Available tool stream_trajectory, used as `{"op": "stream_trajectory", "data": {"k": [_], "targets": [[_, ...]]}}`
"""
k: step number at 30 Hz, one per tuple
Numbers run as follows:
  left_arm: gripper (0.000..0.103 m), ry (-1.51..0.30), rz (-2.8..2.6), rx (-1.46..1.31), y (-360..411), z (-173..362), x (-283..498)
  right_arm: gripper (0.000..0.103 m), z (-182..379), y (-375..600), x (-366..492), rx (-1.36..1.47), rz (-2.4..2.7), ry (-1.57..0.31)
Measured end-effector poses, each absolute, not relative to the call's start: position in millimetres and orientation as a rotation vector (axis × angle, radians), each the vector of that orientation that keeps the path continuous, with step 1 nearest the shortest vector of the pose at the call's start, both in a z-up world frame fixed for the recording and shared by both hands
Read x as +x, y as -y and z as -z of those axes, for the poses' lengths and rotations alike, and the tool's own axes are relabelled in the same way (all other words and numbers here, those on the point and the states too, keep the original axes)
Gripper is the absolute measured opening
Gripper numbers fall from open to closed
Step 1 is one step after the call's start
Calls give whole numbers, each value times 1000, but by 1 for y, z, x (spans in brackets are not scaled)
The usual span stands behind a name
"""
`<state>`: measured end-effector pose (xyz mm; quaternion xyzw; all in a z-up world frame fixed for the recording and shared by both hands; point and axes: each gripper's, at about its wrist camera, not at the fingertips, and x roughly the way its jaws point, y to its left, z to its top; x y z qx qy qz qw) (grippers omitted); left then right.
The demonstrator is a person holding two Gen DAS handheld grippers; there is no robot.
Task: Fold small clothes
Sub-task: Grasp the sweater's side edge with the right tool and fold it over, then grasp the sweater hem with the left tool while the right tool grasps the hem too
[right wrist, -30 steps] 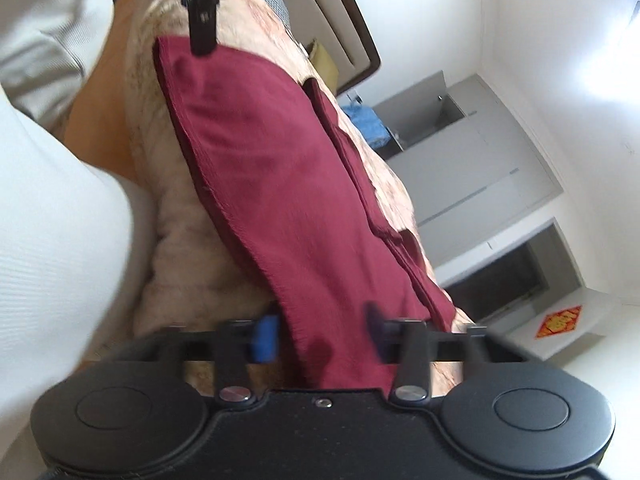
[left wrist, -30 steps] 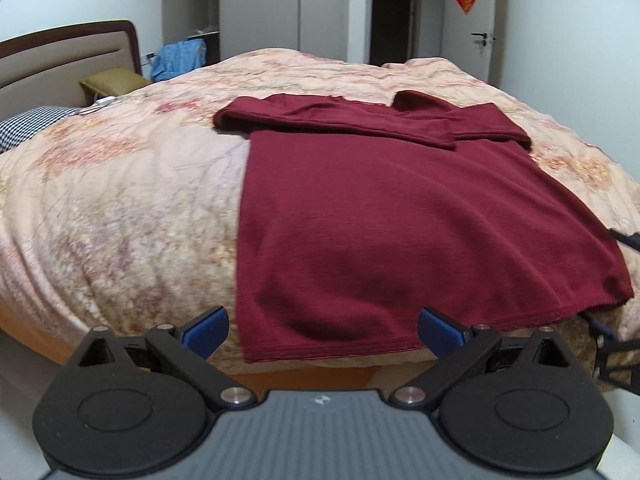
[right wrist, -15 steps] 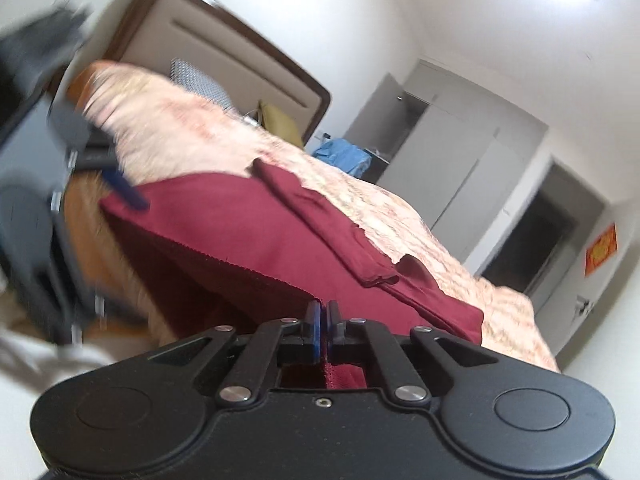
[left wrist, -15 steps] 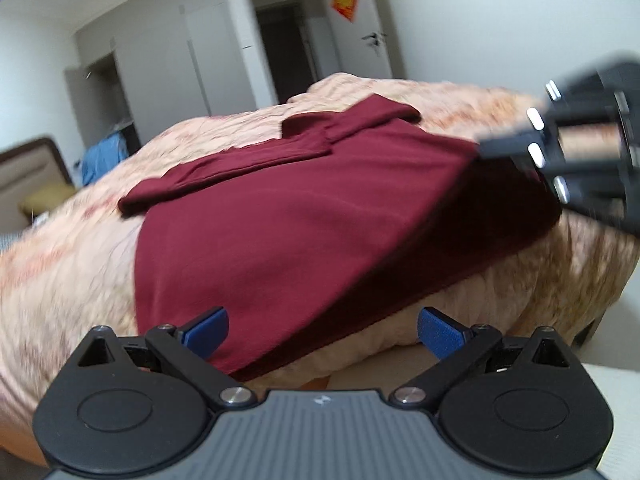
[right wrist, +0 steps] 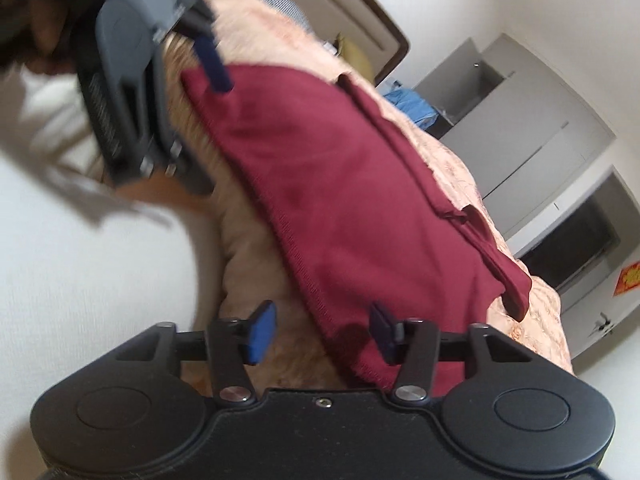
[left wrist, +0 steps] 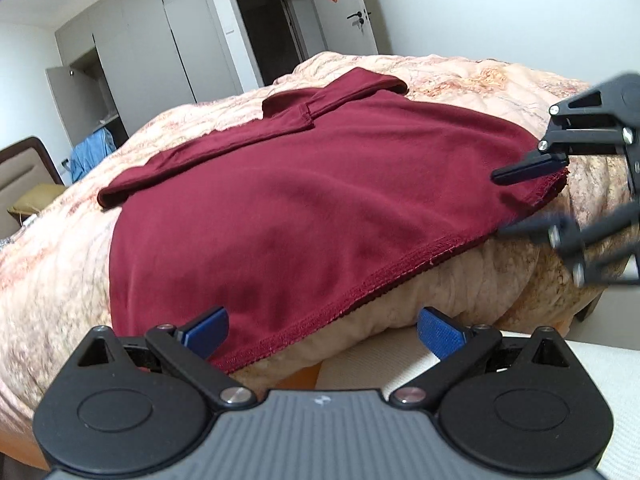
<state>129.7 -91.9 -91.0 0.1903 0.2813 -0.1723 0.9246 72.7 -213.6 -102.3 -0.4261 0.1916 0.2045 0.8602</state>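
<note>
A dark red top (left wrist: 300, 200) lies flat on the bed's quilt (left wrist: 52, 272), sleeves folded across its far end and its hem hanging over the near edge. My left gripper (left wrist: 324, 332) is open at the hem's left corner, with the hem edge between its fingers and untouched by the pads. At the hem's other corner is my right gripper (left wrist: 516, 200), its jaws opening. In the right wrist view that gripper (right wrist: 322, 332) straddles the corner of the top (right wrist: 340, 184): the cloth lies against one pad and the other stands apart.
The wooden bed edge (left wrist: 296, 380) shows under the quilt. A headboard (left wrist: 24, 168) and a yellow pillow (left wrist: 32, 204) are far left. Grey wardrobes (left wrist: 152, 52), a blue garment (left wrist: 90, 152) and a dark doorway (left wrist: 276, 28) stand beyond. A white sleeve (right wrist: 100, 280) is close at left.
My right gripper closed on the hem corner and lifted it, and now its jaws stand apart with the corner back down. My left gripper rolled and moved in at the other corner.
</note>
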Motion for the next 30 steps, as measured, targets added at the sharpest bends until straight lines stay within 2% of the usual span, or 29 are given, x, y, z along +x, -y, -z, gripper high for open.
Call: {"op": "stream_trajectory", "data": {"k": [2,4,6,8,16,24,27,30], "targets": [[103,-589,352,386,92,92,130,55,111,210,76,-927,-401,-408],[103,-594,353,385,92,93,131,47,117,208,79,-945,-371,-386],[103,-593,352,388,92,94,130,12,118,206,79,-952,-350,-350],[103,-588,352,390,92,94,130,7,111,207,78,-923,-344,-315],[103,-527,341,455,110,92,131,7,38,225,86,-538,-374,-316],[100,-428,262,562,145,100,144,7,-2,226,85,-455,-376,-258],[85,-403,206,552,136,98,147,7,-5,229,83,-456,-373,-260],[61,-391,150,537,116,96,148,7,-4,231,82,-455,-367,-268]]}}
